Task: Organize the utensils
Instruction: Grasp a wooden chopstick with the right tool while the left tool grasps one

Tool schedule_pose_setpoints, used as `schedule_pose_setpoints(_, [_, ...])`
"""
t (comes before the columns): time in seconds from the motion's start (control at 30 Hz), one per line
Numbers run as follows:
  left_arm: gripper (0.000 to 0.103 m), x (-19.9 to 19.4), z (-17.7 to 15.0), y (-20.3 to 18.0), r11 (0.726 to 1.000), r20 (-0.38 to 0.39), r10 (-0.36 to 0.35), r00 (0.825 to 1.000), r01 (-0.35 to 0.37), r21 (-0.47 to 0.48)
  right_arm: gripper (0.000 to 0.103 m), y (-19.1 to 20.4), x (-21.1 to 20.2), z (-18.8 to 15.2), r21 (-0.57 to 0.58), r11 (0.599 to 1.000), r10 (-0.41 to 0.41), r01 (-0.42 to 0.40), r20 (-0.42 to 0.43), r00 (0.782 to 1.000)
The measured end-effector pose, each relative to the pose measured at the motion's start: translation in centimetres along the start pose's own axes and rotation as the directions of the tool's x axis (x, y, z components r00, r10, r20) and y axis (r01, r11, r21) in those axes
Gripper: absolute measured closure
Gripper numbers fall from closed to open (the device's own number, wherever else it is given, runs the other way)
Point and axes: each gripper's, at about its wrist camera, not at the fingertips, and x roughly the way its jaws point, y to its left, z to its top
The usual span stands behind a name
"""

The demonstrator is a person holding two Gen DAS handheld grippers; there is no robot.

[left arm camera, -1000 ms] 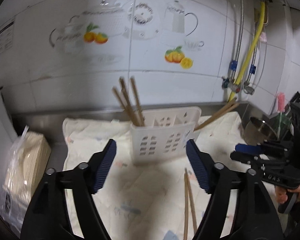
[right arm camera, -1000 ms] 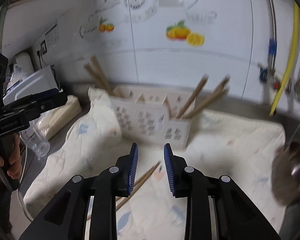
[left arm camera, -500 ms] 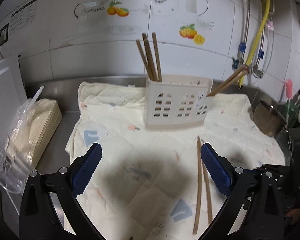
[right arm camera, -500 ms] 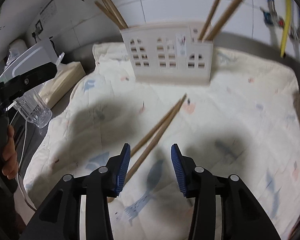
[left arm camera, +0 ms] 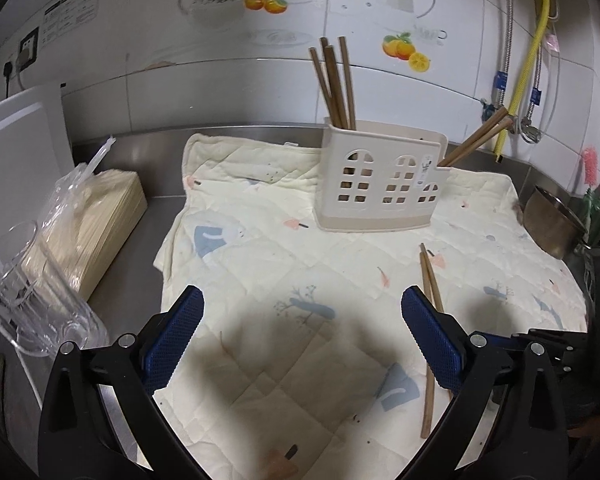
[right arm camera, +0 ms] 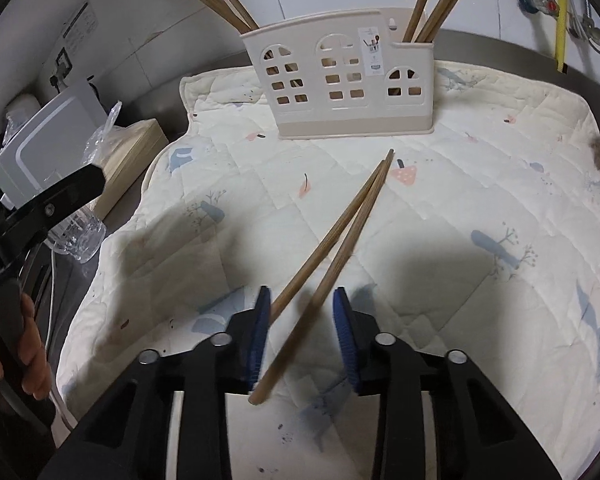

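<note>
Chopsticks (right arm camera: 340, 224) lie loose on the quilted cloth (right arm camera: 480, 184), in front of the holder (right arm camera: 340, 80). Right gripper (right arm camera: 302, 336) straddles their near ends, fingers released. Close squarely on both sticks before lifting. Left gripper (left arm camera: 300, 344) hangs spread wide, empty.

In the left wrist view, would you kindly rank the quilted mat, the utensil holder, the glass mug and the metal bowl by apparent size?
1. quilted mat
2. utensil holder
3. glass mug, though its nearness to the camera inflates it, so its place against the holder is unsure
4. metal bowl, partly hidden
</note>
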Motion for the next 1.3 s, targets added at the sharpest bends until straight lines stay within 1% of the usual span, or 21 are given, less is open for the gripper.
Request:
schedule_pose_setpoints(0.03, [0.005,0.0,-0.1,0.2,1.000,0.000,-0.001,1.000,0.001,-0.003,0.076,0.0,0.2,0.0,0.006,1.000,-0.006,0.006,-0.002,1.000])
schedule_pose_setpoints(0.1, [0.005,-0.1,-0.3,0.6,1.000,0.001,0.000,1.000,0.000,-0.010,0.081,0.0,0.5,0.0,0.024,1.000,-0.018,0.018,-0.010,1.000])
schedule_pose_setpoints(0.23, [0.005,0.2,-0.6,1.0,1.000,-0.008,-0.005,1.000,0.005,-0.023,0.088,-0.4,1.2,-0.1,0.079,0.997,-0.013,0.016,-0.031,0.999])
schedule_pose_setpoints(0.33, [0.005,0.4,-1.1,1.0,1.000,-0.016,-0.009,1.000,0.009,-0.023,0.089,-0.7,1.7,-0.2,0.106,0.994,-0.031,0.035,-0.042,0.999])
schedule_pose_setpoints(0.43, [0.005,0.6,-1.5,1.2,0.999,-0.023,-0.019,1.000,0.018,-0.030,0.090,-1.0,2.2,-0.2,0.145,0.989,-0.020,0.028,-0.057,0.998])
schedule_pose_setpoints(0.6, [0.005,0.8,-1.8,1.3,0.999,-0.028,-0.024,0.999,0.023,-0.044,0.090,-1.2,2.5,-0.1,0.197,0.980,-0.028,0.039,-0.059,0.998])
schedule_pose_setpoints(0.67, [0.005,0.8,-1.9,1.3,0.999,-0.028,-0.028,0.999,0.027,-0.047,0.092,-1.2,2.5,0.0,0.207,0.977,-0.038,0.050,-0.059,0.998])
schedule_pose_setpoints(0.8, [0.005,0.9,-2.1,1.3,0.998,-0.032,-0.030,0.999,0.029,-0.047,0.093,-0.9,2.5,-0.1,0.195,0.978,-0.060,0.069,-0.054,0.997])
schedule_pose_setpoints(0.9, [0.005,0.8,-2.2,1.4,0.998,-0.033,-0.028,0.999,0.026,-0.050,0.093,-1.2,2.4,-0.2,0.203,0.977,-0.055,0.064,-0.049,0.997])
schedule_pose_setpoints(1.13, [0.005,0.8,-2.6,1.1,0.998,-0.045,-0.050,0.998,0.048,-0.045,0.096,-2.1,1.4,-0.5,0.174,0.981,-0.077,0.081,-0.026,0.997])
schedule_pose_setpoints(1.3, [0.005,1.1,-3.0,0.1,0.998,-0.065,-0.066,0.996,0.064,-0.025,0.097,-3.0,0.2,-1.3,0.108,0.984,-0.143,0.142,-0.001,0.990])
